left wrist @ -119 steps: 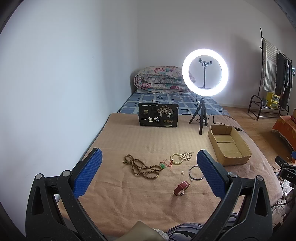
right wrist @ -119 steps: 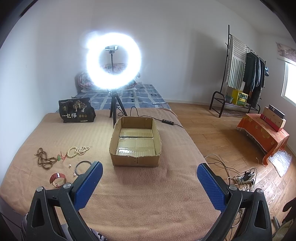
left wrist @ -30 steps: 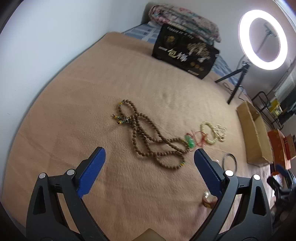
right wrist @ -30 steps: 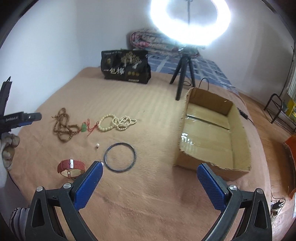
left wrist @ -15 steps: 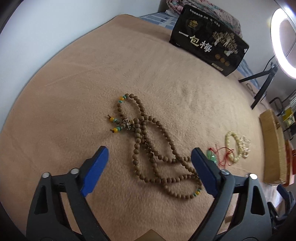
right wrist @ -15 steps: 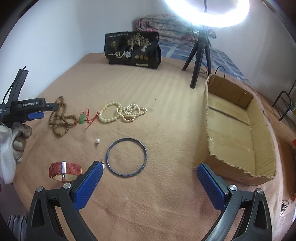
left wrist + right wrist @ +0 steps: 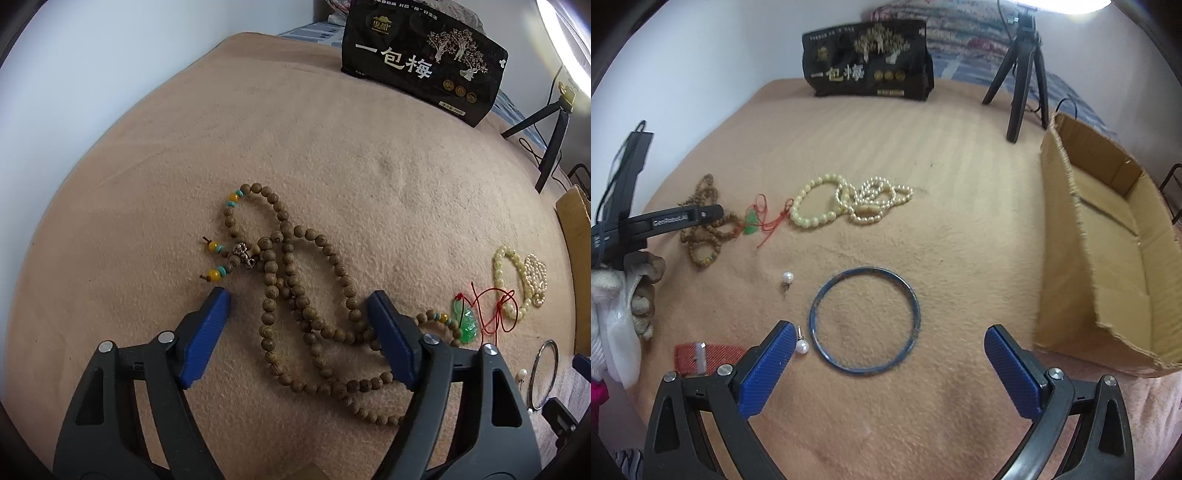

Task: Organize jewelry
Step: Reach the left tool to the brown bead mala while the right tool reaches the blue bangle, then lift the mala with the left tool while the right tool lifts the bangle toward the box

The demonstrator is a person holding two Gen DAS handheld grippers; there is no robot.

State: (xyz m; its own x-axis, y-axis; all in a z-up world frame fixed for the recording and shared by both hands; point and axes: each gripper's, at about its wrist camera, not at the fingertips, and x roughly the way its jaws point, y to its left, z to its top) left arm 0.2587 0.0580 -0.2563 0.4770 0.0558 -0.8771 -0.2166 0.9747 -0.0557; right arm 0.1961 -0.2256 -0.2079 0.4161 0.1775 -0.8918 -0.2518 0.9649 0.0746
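Note:
A long brown wooden bead necklace (image 7: 295, 295) lies tangled on the tan blanket. My left gripper (image 7: 299, 306) is open, low over it, with the strands between its blue fingers. A green pendant on red cord (image 7: 467, 321) and cream bead bracelets (image 7: 517, 280) lie to the right. My right gripper (image 7: 890, 347) is open just above a dark blue bangle (image 7: 864, 319). Two pearl earrings (image 7: 788, 277) and a red watch strap (image 7: 701, 356) lie left of the bangle. The left gripper also shows in the right wrist view (image 7: 679, 218).
An open cardboard box (image 7: 1108, 236) stands at the right. A black printed bag (image 7: 868, 62) stands at the back beside a ring light tripod (image 7: 1023, 74). A white wall runs along the left. Folded bedding lies behind the bag.
My left gripper has come down and forward over the wooden bead necklace, and its fingers have narrowed. My right gripper has moved closer to the blue bangle.

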